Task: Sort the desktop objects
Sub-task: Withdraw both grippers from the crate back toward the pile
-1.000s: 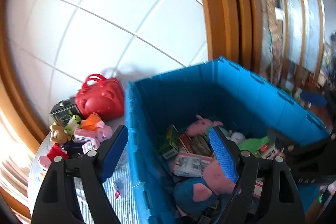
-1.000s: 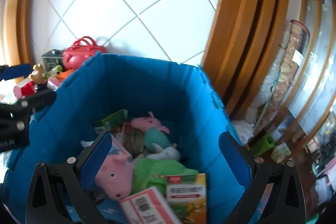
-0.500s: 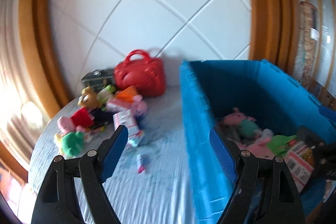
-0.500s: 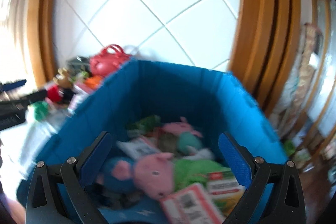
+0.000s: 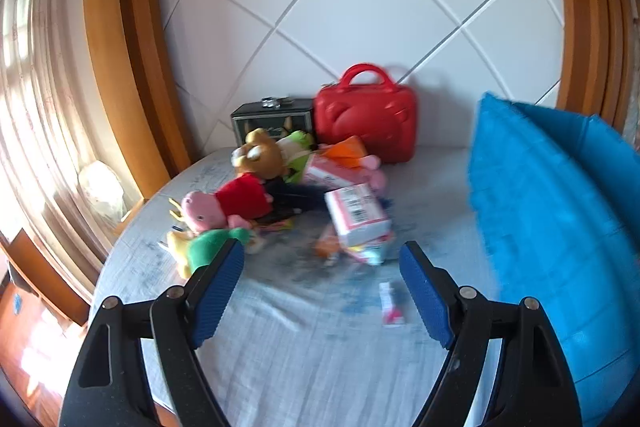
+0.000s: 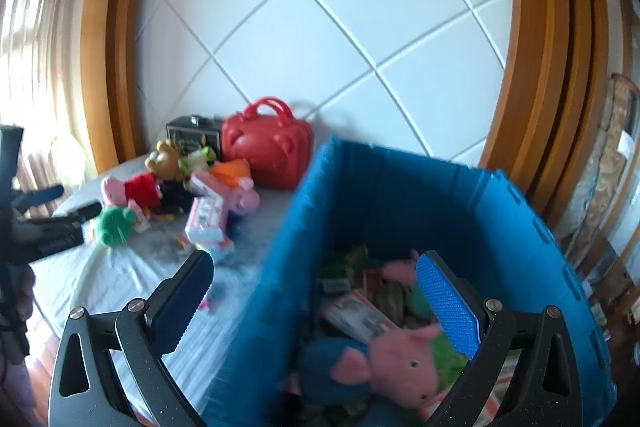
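Observation:
A blue bin (image 6: 280, 267) stands on the grey-clothed table (image 5: 320, 347); it also shows at the right of the left wrist view (image 5: 560, 227). It holds plush pigs (image 6: 400, 363) and boxes. A pile of toys lies at the back: a red-dressed pig plush (image 5: 224, 205), a bear (image 5: 260, 153), a green plush (image 5: 208, 247) and a pink box (image 5: 356, 213). My left gripper (image 5: 322, 287) is open and empty, in front of the pile. My right gripper (image 6: 312, 303) is open and empty, straddling the bin's left wall.
A red handbag (image 5: 366, 119) and a dark tin case (image 5: 272, 121) stand against the white panelled wall. A small pink-and-white packet (image 5: 390, 305) lies near the bin. The left gripper shows at the left edge of the right wrist view (image 6: 44, 227).
Both grippers have swung left. The left one has left the bin and now faces the toy pile. The right one has moved from over the bin to its left wall.

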The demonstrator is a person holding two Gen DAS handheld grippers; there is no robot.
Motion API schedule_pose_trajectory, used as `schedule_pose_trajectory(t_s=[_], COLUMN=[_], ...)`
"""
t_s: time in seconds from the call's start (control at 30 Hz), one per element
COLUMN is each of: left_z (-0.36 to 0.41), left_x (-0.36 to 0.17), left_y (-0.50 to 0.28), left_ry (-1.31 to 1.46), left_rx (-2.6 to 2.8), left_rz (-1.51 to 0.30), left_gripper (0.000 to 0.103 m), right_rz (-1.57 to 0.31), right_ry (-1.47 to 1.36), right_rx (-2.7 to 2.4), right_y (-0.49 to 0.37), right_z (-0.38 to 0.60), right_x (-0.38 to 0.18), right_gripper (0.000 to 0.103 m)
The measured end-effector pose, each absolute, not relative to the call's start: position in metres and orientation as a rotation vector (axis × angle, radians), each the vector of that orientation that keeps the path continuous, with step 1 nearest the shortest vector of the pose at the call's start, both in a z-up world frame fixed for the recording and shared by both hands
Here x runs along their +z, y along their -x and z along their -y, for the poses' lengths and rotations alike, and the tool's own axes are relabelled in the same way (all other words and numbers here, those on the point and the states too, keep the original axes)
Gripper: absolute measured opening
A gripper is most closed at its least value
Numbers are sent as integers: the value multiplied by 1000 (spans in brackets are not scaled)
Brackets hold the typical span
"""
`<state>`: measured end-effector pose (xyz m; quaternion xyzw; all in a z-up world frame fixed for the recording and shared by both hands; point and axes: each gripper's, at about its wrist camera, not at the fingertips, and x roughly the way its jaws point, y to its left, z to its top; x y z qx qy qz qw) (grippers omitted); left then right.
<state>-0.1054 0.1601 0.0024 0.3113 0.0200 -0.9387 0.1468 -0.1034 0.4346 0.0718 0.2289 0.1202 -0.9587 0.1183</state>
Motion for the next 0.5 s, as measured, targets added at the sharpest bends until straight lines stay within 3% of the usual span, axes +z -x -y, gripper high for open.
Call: schedule_pose_trajectory(t_s=[0.23, 0.5], left_z=[-47, 15], left_x=[-41, -86], left_y=[133, 156], left_ry=[-1082, -1249], left_rx=[-2683, -2698], left_rz=[-71, -127], left_gripper=[80, 80], right_rz=[-321, -268], right_ry=[-626, -977], right_rx=[-2854, -2751], right_y=[91, 155], right_z=[-332, -260], right_x=[85, 16], right_gripper=[103, 103])
